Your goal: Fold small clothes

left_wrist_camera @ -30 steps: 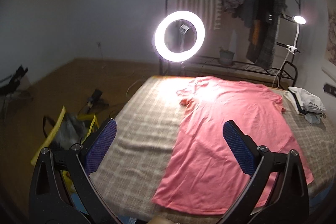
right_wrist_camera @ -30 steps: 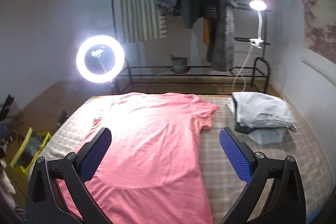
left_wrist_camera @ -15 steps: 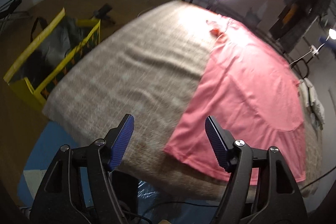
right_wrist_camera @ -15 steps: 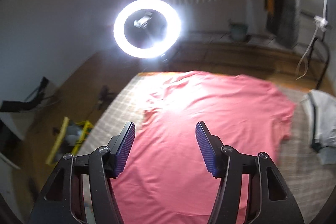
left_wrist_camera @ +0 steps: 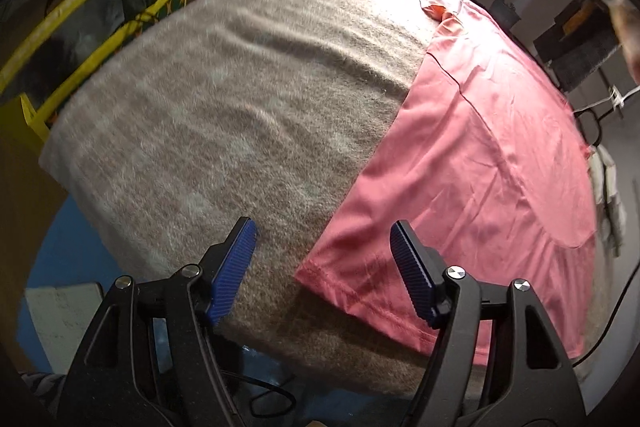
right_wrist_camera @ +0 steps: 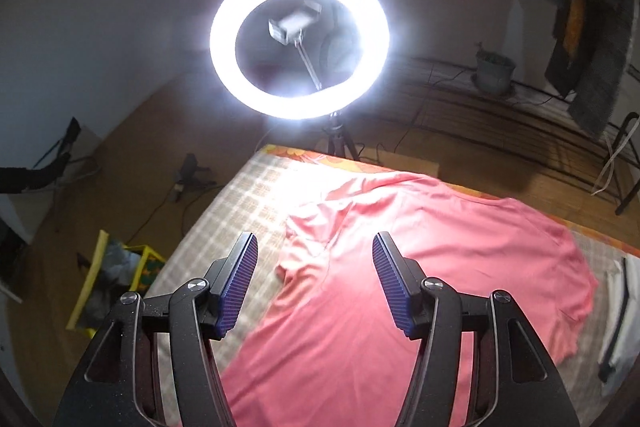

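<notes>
We have the pink T-shirt (left_wrist_camera: 472, 163) lying flat on the checked blanket (left_wrist_camera: 224, 115) that covers the bed, its long axis running from the hem at the near edge up toward the ring light (right_wrist_camera: 299, 41) at about 12 o'clock. Our left gripper (left_wrist_camera: 322, 269) points steeply down at the shirt's near hem corner: that corner sits between the jaws, a little toward the pad at 3 o'clock, while the pad at 9 o'clock is over bare blanket. These jaws are closing, yet the pads are not pressing the cloth, so nothing is gripped. Our right gripper (right_wrist_camera: 314, 289) hangs over the collar end, with the crumpled sleeve (right_wrist_camera: 308, 247) framed between its pads at roughly 12 o'clock; its jaws stand partly apart and hold nothing. We judge the fold to be barely begun, the shirt being spread in full. The left hand is the nearer to the hem and the right to the sleeve and shoulder, so the next move turns on each gripper dropping straight onto its own end of that one side edge. Folded pale clothes (right_wrist_camera: 624, 311) lie at 3 o'clock, well apart from the grippers.
</notes>
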